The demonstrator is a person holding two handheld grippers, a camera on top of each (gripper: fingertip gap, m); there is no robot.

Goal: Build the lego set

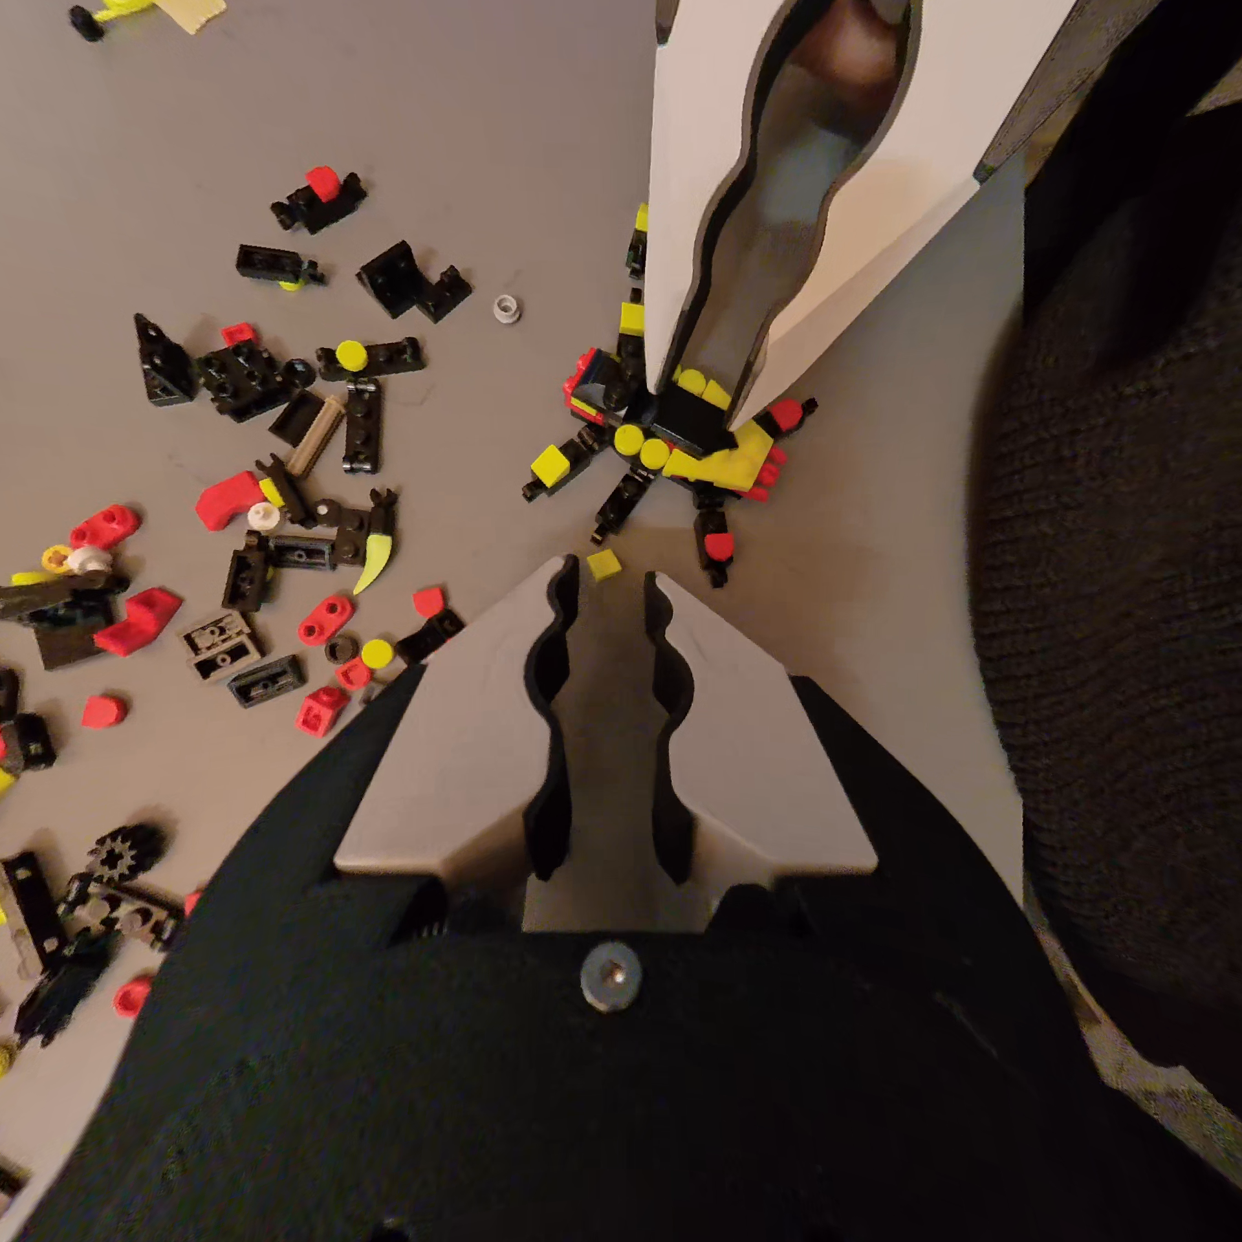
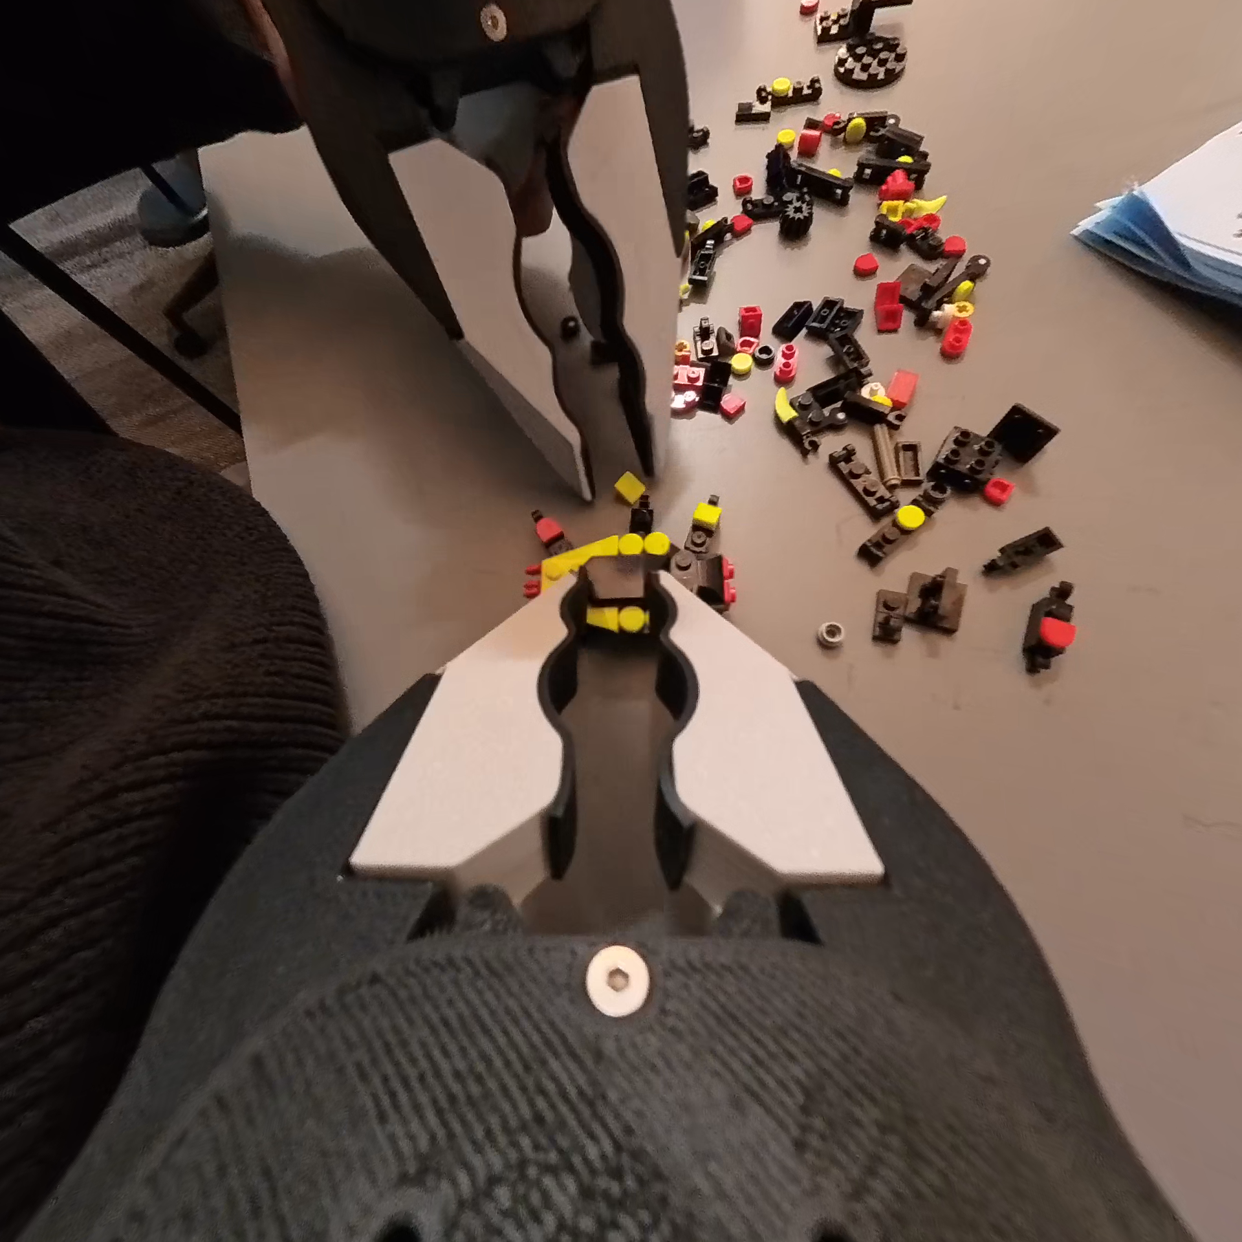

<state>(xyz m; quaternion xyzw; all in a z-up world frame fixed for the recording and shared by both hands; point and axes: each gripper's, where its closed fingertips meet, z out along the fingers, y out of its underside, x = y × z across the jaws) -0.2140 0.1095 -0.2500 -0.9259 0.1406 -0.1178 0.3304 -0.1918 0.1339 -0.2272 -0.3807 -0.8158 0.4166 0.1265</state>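
Note:
A partly built black, yellow and red lego model [image 1: 679,437] with leg-like arms lies on the grey table near its edge. My right gripper [image 2: 618,591] is shut on the model's black body [image 2: 615,581], and it reaches in from the top of the left wrist view [image 1: 695,403]. My left gripper [image 1: 611,571] is open and empty, its tips just short of a small loose yellow tile [image 1: 603,564]. That tile [image 2: 630,485] lies between the left fingertips and the model in the right wrist view, where the left gripper [image 2: 615,480] points down.
Many loose black, red and yellow lego pieces [image 1: 269,470] are scattered on the table [image 1: 470,134] to the left of the model. A blue and white booklet [image 2: 1176,222] lies at the far right. A person's dark knitted sleeve [image 1: 1109,605] is beside the table edge.

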